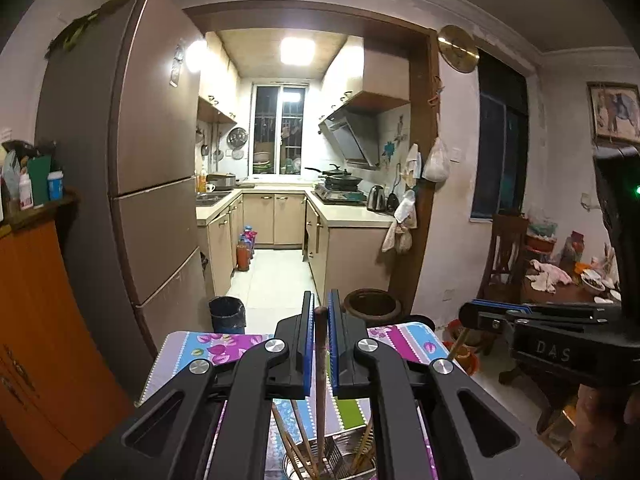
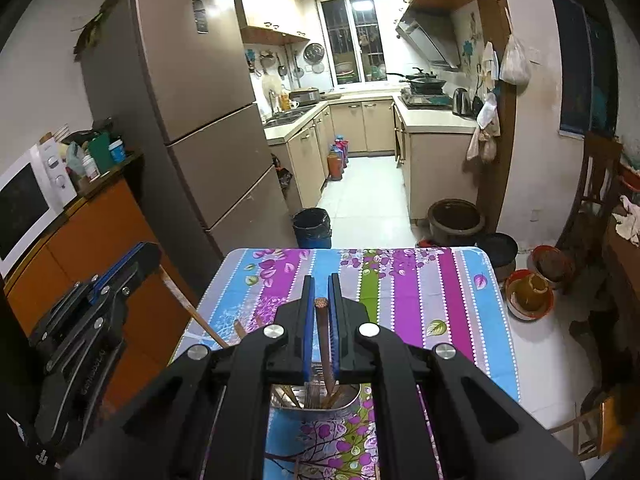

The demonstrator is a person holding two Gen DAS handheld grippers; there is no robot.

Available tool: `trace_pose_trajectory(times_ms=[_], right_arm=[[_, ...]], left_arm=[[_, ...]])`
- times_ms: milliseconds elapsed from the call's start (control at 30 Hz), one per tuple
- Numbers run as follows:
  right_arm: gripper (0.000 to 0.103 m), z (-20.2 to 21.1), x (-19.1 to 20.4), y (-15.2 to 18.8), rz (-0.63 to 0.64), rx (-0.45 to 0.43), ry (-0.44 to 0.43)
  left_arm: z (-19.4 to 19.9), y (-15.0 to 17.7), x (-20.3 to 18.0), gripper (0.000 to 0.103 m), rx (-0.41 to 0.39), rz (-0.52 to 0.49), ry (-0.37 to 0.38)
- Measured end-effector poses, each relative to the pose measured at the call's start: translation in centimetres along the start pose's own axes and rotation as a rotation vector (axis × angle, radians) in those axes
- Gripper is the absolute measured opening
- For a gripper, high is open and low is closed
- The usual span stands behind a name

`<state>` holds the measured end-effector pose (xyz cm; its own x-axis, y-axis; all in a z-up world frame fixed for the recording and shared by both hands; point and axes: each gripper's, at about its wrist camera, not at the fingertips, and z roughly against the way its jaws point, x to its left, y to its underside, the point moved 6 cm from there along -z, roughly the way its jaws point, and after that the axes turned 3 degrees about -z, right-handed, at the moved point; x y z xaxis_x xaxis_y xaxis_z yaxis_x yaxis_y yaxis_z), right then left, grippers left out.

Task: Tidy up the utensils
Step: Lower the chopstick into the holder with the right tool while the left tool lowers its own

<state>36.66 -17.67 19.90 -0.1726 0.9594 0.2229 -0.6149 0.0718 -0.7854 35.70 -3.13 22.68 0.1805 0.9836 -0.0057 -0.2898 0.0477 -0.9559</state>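
Note:
My left gripper (image 1: 320,304) is shut on a brown chopstick (image 1: 321,360) that stands upright, its lower end among several chopsticks in a metal utensil holder (image 1: 332,462) below the jaws. My right gripper (image 2: 321,290) is shut on another brown chopstick (image 2: 325,344) whose lower end reaches into the same metal holder (image 2: 320,408). The holder stands on a table with a flowered striped cloth (image 2: 420,292). The right gripper also shows at the right edge of the left wrist view (image 1: 476,312), and the left gripper shows at the left of the right wrist view (image 2: 136,258).
A tall brown fridge (image 2: 192,100) and an orange cabinet (image 2: 100,240) with a microwave (image 2: 28,204) stand to the left. A blue bin (image 2: 313,228), a brown crock (image 2: 454,220) and bowls (image 2: 528,292) sit on the floor beyond the table. Chairs are at the right.

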Motion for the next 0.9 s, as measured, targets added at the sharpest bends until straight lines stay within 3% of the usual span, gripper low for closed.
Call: trace_pose_trajectory(times_ms=[533,700,833,900], right_arm=[[0.005,-3.3,0.6,0.5,-0.009,0.072,0.007],[0.006,-4.8,0.5,1.1,-0.025,0.114,0.004],[0.006,-5.3,0.3,1.1,-0.036,0.119,0.015],[0.011,-5.2,0.2,1.0,-0.034,0.114,0.021]], left_arm=[[-5.2,3.5,0.9,0.008,0.151,0.016,-0.024],[-6.9,5.2,1.3,0.008,0.234,0.032,-0.029],[-7.4,5.4,2.1,0.008,0.246,0.051,-0.056],[-7.3,5.1,2.5,0.008,0.233,0.066,-0.064]])
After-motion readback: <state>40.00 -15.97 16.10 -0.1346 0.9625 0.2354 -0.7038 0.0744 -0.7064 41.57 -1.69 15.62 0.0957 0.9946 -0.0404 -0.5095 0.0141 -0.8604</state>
